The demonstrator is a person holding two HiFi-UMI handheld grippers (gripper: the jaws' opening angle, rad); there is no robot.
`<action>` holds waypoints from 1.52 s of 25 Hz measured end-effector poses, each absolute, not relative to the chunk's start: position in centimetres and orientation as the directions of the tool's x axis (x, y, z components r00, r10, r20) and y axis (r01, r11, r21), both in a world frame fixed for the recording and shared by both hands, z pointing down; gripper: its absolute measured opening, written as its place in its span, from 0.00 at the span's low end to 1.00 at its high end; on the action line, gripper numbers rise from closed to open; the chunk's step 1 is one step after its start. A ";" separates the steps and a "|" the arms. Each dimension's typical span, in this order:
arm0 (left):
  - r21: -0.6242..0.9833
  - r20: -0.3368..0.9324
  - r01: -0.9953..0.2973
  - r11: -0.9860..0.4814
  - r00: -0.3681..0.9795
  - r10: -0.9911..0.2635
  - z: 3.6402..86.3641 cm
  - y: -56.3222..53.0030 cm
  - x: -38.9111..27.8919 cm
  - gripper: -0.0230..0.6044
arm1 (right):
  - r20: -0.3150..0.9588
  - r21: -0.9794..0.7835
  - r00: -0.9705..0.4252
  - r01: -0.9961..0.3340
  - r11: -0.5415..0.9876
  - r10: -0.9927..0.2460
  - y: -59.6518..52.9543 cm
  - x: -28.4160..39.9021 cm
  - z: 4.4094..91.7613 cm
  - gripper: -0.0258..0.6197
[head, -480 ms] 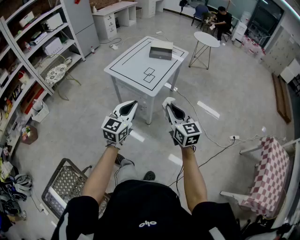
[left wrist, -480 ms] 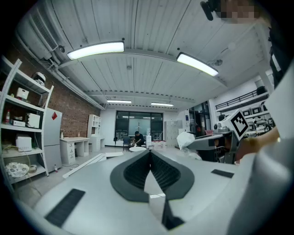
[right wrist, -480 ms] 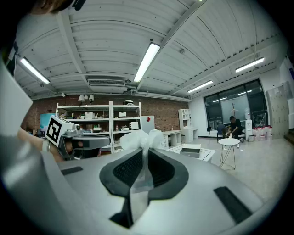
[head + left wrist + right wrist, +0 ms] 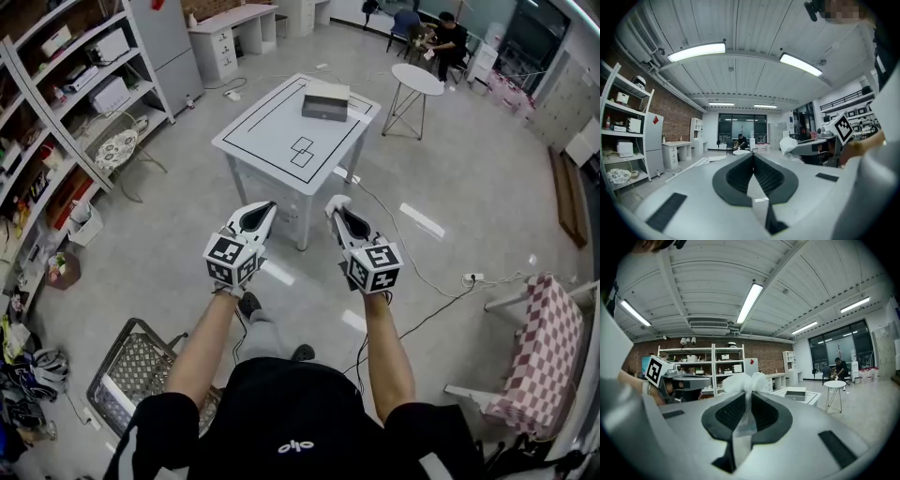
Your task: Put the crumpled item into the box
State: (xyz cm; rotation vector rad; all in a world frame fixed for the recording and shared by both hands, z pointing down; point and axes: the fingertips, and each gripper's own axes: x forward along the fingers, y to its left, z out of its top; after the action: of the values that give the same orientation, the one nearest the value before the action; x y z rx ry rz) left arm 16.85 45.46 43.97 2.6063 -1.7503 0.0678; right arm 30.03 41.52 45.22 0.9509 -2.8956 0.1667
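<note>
Though nearer the table (image 4: 272, 127) than before, right tongs (image 4: 334, 203) clenched on crumpled item (image 4: 740, 380), left tongs (image 4: 268, 207) clenched empty.

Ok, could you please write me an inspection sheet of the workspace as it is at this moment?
Surface: white table with black lines drawn on it, ahead of the person.
Job's things: box near the table's far side; white crumpled item clamped in the right tongs.
Clutter: wire basket on the floor, lower left.
Tongs: left tongs shut, nothing in them; right tongs shut on the crumpled item.
Cables: cable runs over the floor from the table toward a socket strip.
Surroundings: shelves at left, round side table, seated people at the far end.
</note>
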 end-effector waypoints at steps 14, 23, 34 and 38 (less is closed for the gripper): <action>0.009 0.016 -0.923 -0.385 0.385 -0.923 44.3 35.8 9.7 0.05 | 0.146 -0.059 -0.793 -0.604 0.795 -0.592 32.9 23.2 45.6 0.11; 0.034 0.012 -0.907 -0.419 0.419 -0.908 43.7 25.8 1.1 0.05 | 0.170 -0.067 -0.770 -0.632 0.772 -0.615 23.5 14.3 45.2 0.11; 0.071 0.006 -0.886 -0.458 0.460 -0.888 43.7 17.8 -8.9 0.05 | 0.202 -0.061 -0.730 -0.675 0.735 -0.653 15.7 4.7 44.9 0.11; 0.084 0.003 -0.875 -0.476 0.478 -0.878 44.0 15.9 -10.8 0.05 | 0.210 -0.057 -0.714 -0.691 0.720 -0.668 14.0 3.0 45.0 0.11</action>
State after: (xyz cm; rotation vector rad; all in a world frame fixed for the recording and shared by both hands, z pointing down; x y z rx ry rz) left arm -10.84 15.93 44.00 2.6368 -1.5673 -0.0625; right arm 3.01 14.01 44.95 1.0964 -2.7496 0.1961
